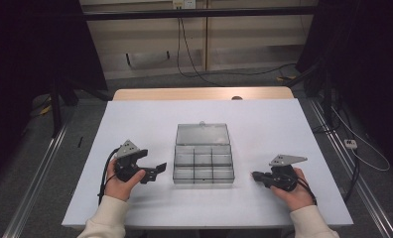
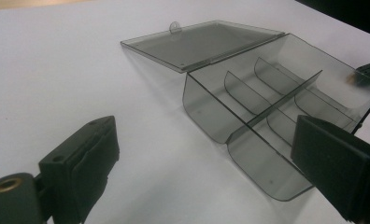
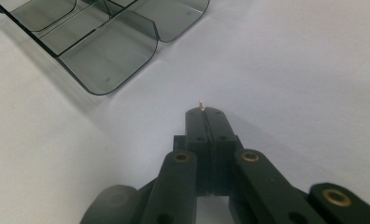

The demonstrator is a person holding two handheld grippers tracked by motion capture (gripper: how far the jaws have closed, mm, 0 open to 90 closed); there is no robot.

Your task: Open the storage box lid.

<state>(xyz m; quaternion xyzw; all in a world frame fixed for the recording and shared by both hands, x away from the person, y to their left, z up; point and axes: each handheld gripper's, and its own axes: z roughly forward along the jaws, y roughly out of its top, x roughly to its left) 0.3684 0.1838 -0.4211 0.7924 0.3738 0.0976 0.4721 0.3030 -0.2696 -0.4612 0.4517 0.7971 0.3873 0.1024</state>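
Note:
A smoke-grey clear compartment box (image 1: pixel 203 174) lies open in the middle of the white table (image 1: pixel 135 119), its lid (image 1: pixel 202 134) folded flat behind it and its cells empty. My left gripper (image 1: pixel 155 171) rests just left of the box, jaws wide open with nothing between them. In the left gripper view the box's near wall (image 2: pixel 206 107) and the lid (image 2: pixel 202 44) lie ahead of that gripper (image 2: pixel 206 172). My right gripper (image 1: pixel 255 175) sits right of the box. It is shut (image 3: pixel 205 114) on a tiny brass-coloured piece (image 3: pixel 201 104) that pokes out of the tips. A box corner (image 3: pixel 110 63) lies beyond it.
The table's far edge meets a wooden strip (image 1: pixel 199 93). Cables (image 1: pixel 194 69) run over the floor behind the table, and dark stands flank it on both sides. Bare white surface surrounds the box. The right gripper's tip (image 2: pixel 367 72) shows past the box in the left gripper view.

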